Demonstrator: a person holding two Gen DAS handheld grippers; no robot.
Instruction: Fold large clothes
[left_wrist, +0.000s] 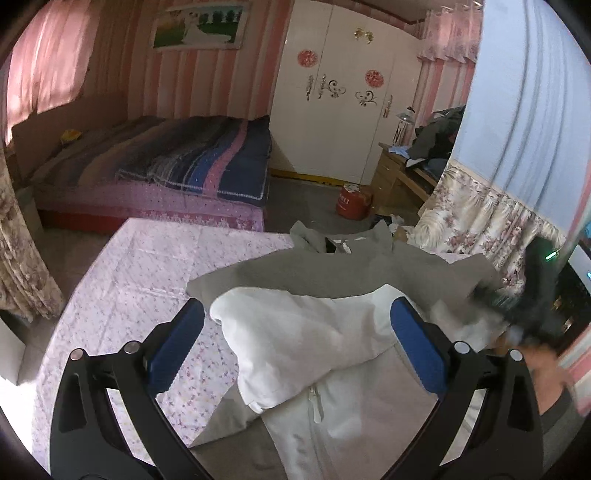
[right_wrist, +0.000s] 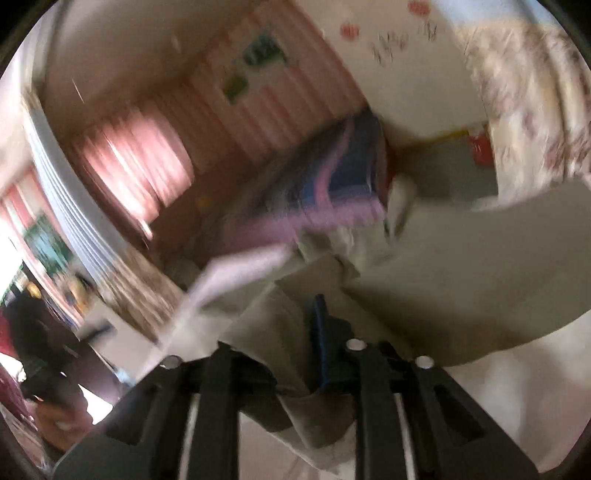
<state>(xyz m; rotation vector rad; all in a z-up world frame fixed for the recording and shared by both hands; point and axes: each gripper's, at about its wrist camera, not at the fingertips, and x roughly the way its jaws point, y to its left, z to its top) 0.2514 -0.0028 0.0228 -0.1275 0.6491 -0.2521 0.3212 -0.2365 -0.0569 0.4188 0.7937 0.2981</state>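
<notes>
A grey and white zip jacket (left_wrist: 314, 332) lies face up on the flowered cloth of the table (left_wrist: 129, 277), collar pointing away, with its left sleeve folded across the chest. My left gripper (left_wrist: 297, 306) hovers open just above it, blue pads wide apart on either side of the folded sleeve, nothing between them. The right gripper (left_wrist: 535, 295) is a dark blur at the jacket's right edge. In the blurred right wrist view a thick fold of the jacket (right_wrist: 443, 258) fills the narrow gap of the right gripper (right_wrist: 284, 314). It hides the left finger, and only one blue pad (right_wrist: 319, 332) shows.
A bed (left_wrist: 184, 166) with a striped blanket stands beyond the table, and a white wardrobe (left_wrist: 351, 92) behind it. On the floor are a red canister (left_wrist: 351, 201) and clutter. A floral curtain (left_wrist: 480, 221) hangs at the right. A person's hand (left_wrist: 546, 369) is at the lower right.
</notes>
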